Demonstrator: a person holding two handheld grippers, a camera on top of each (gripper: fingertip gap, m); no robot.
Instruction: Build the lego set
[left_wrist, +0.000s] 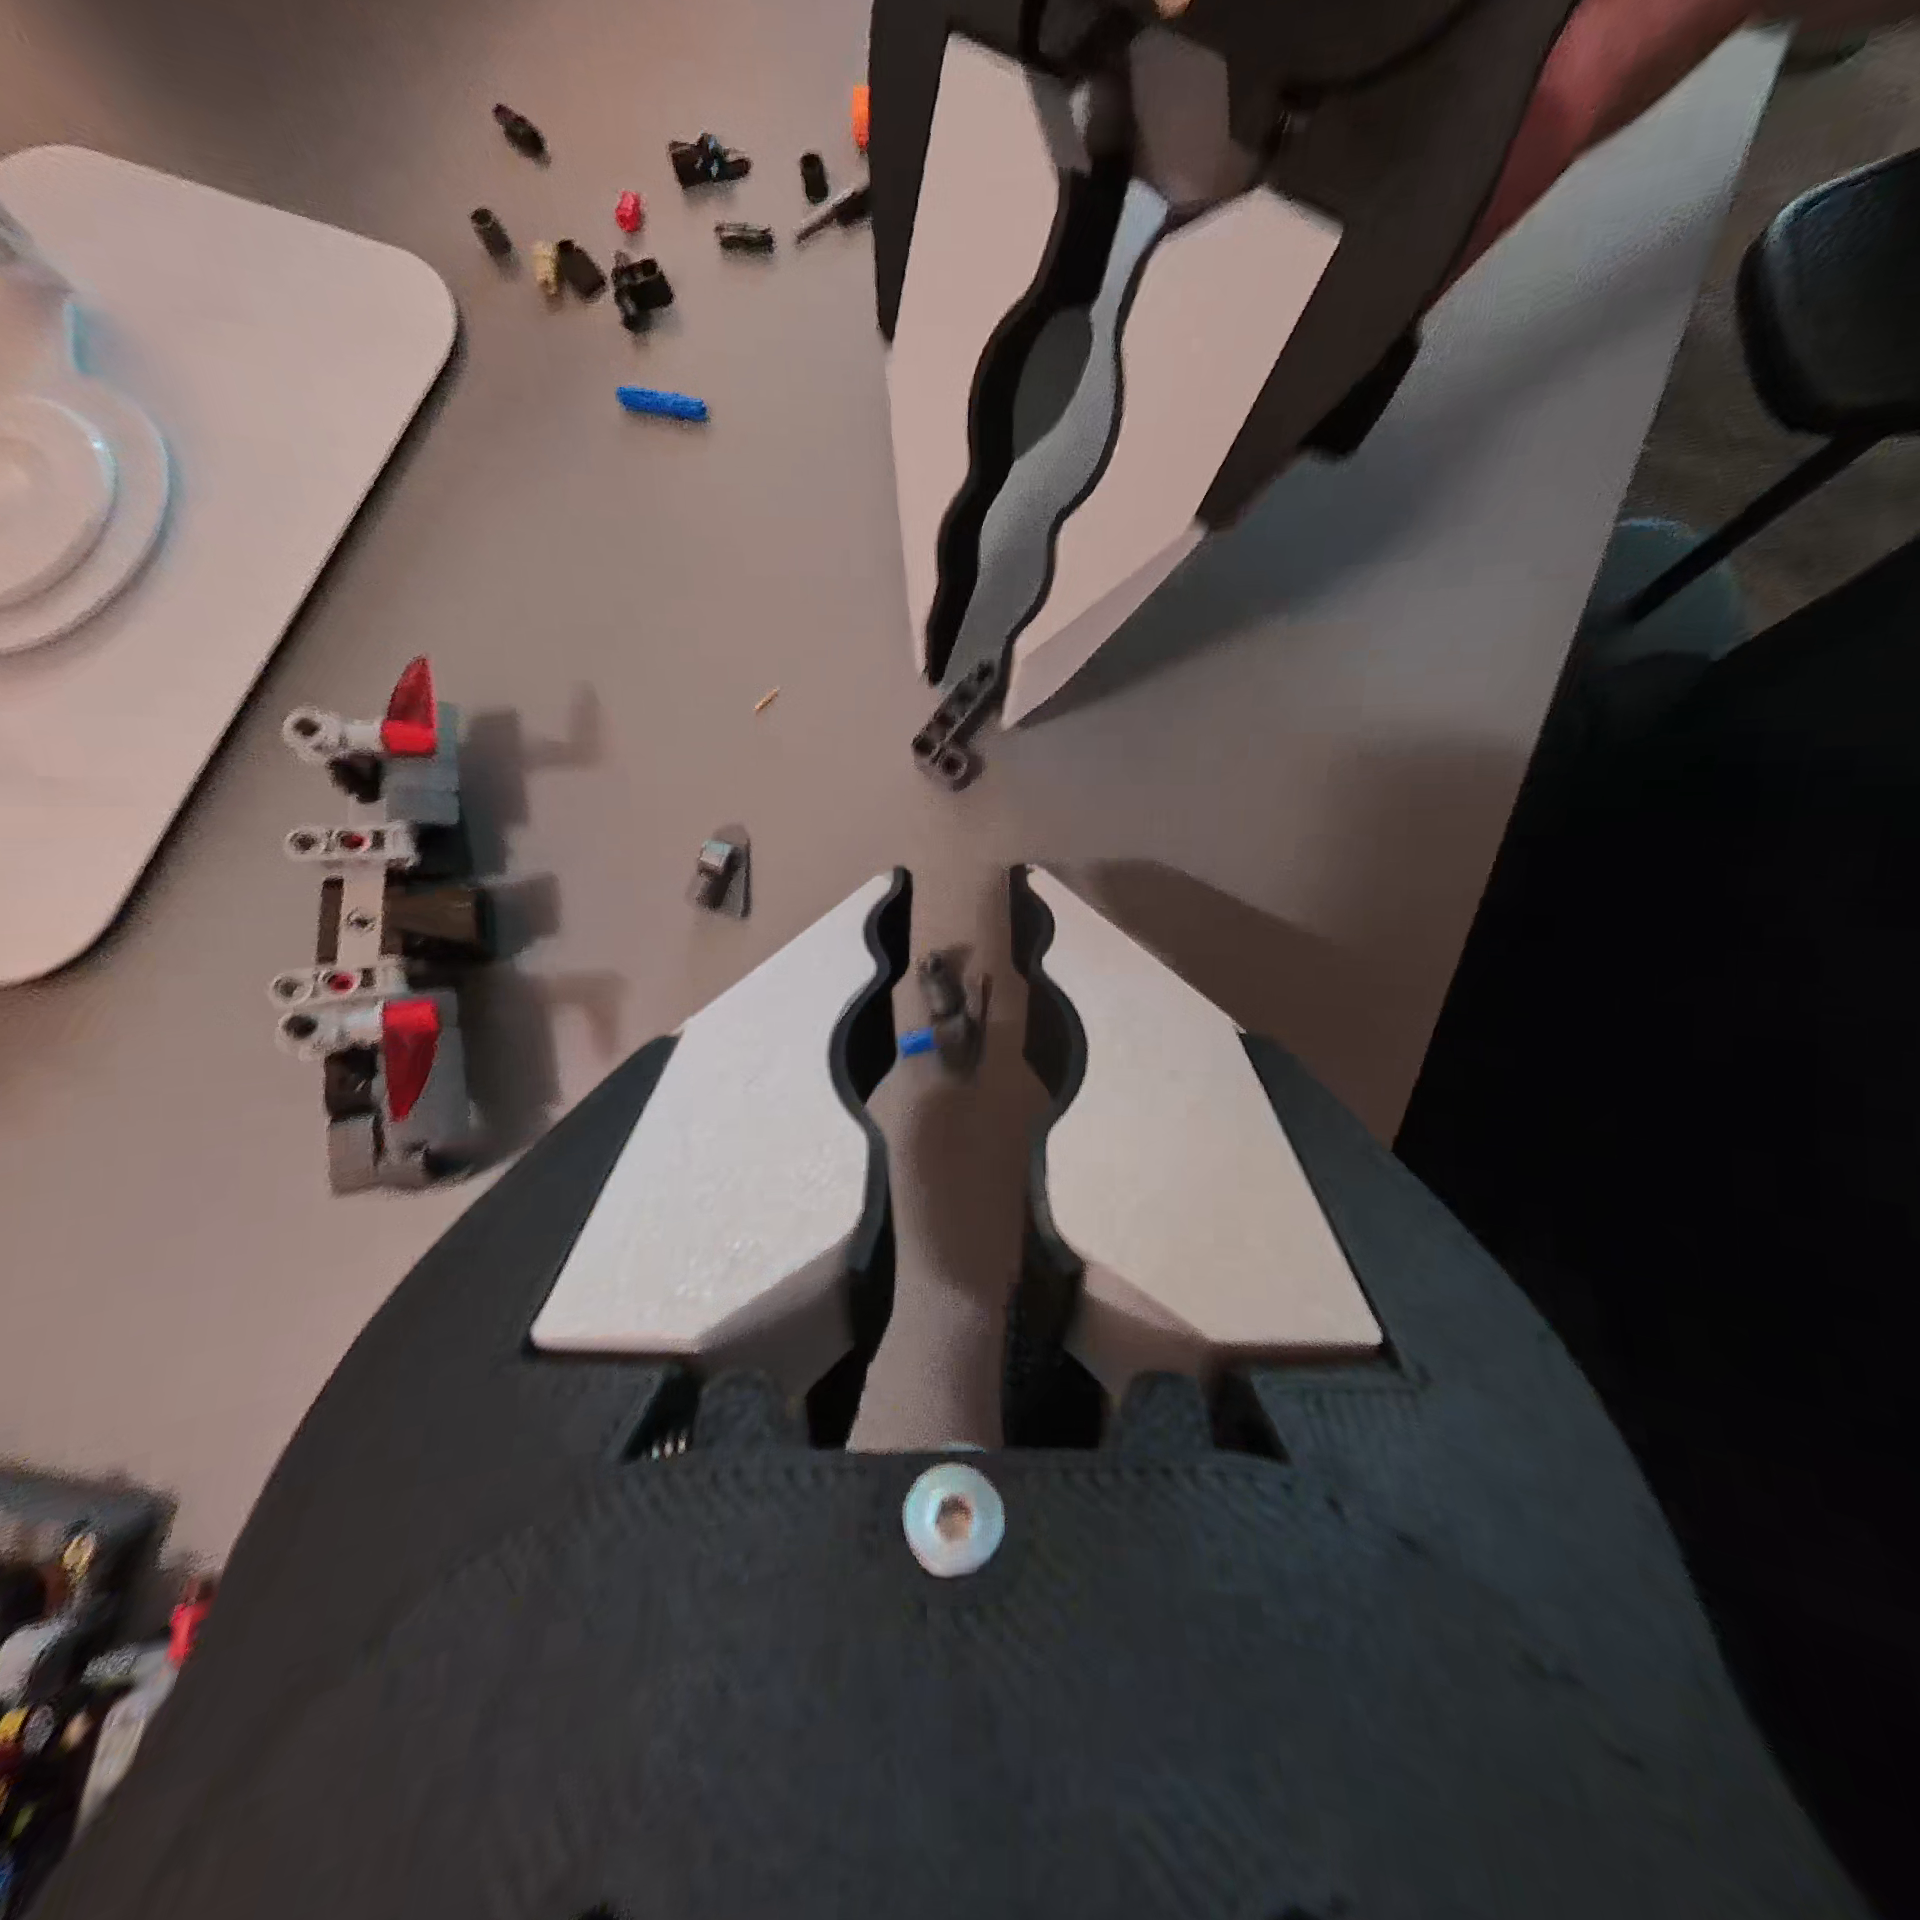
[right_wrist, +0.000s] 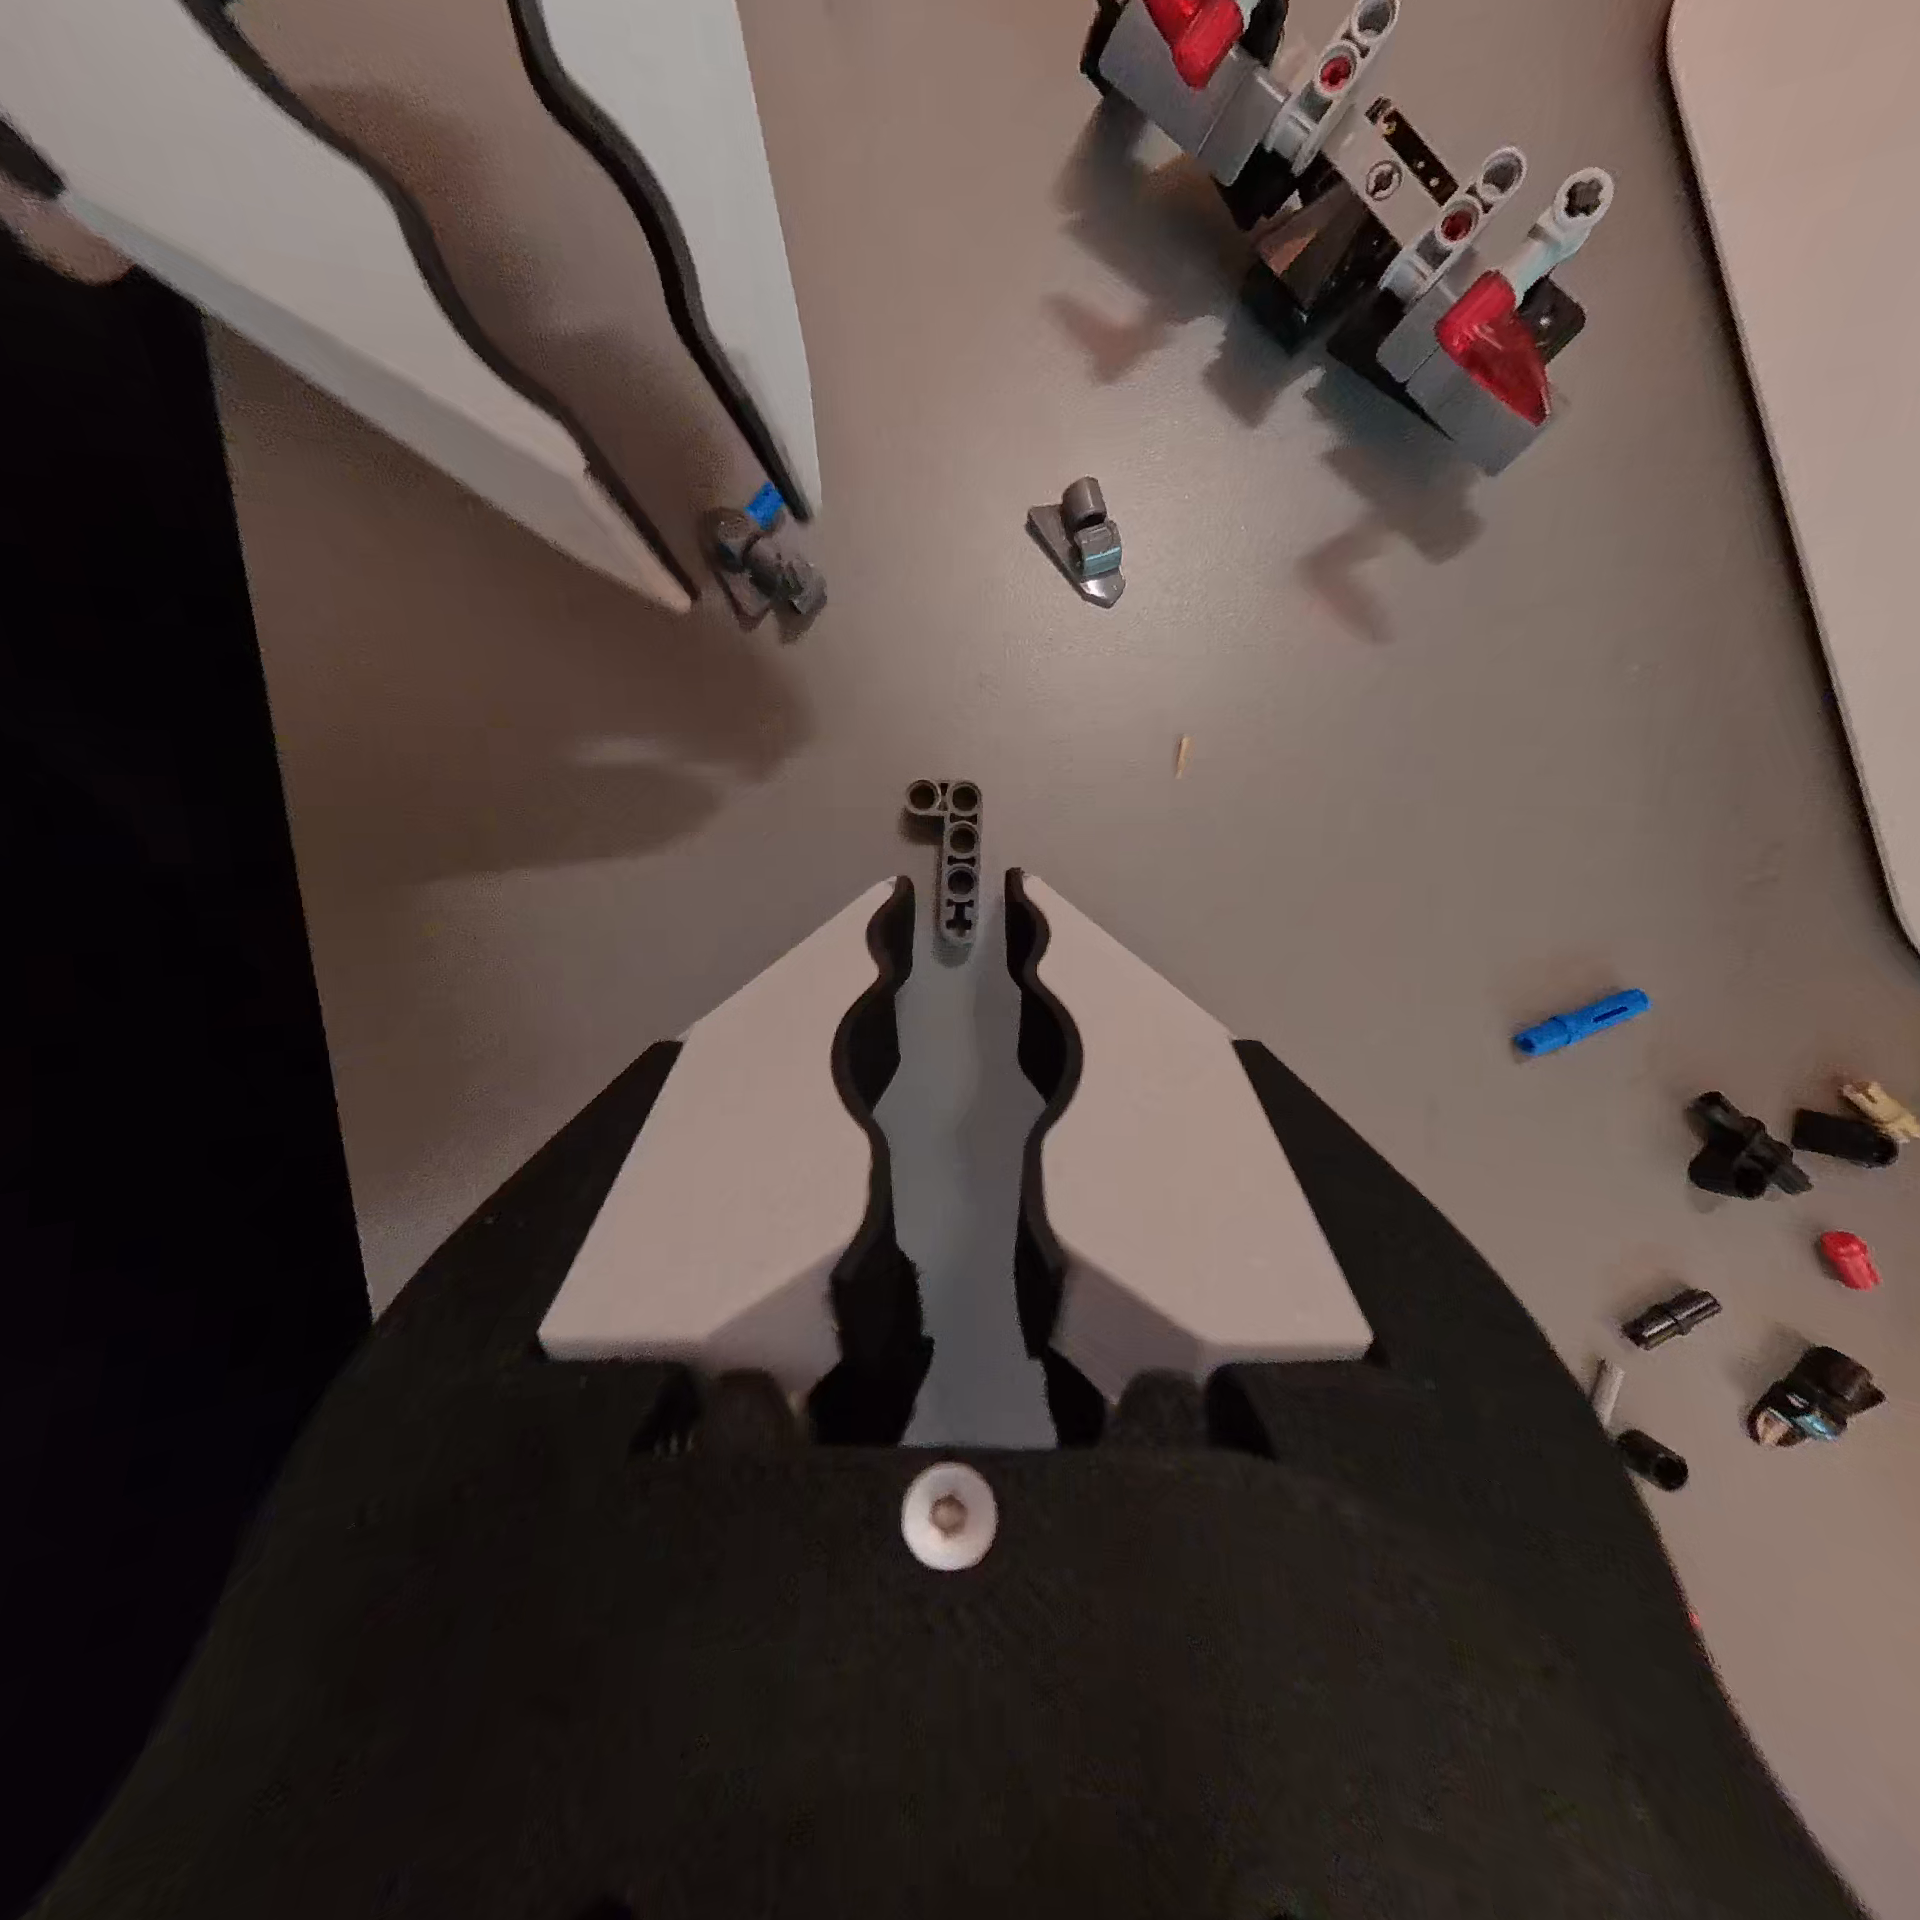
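My right tongs (right_wrist: 958, 881) clamp a dark grey L-shaped holed plastic beam (right_wrist: 954, 852); my left tongs (left_wrist: 958, 881) stand apart around a small grey-and-blue pin piece (left_wrist: 951, 1013).

The surface (right_wrist: 1351, 831) looks smooth and matt. The grey beam (right_wrist: 954, 862) is hard plastic. The red pieces (right_wrist: 1496, 348) are shiny, see-through plastic. The black gripper body (left_wrist: 935, 1714) is rough plastic with fine lines, and its bolt (left_wrist: 953, 1519) is shiny metal.
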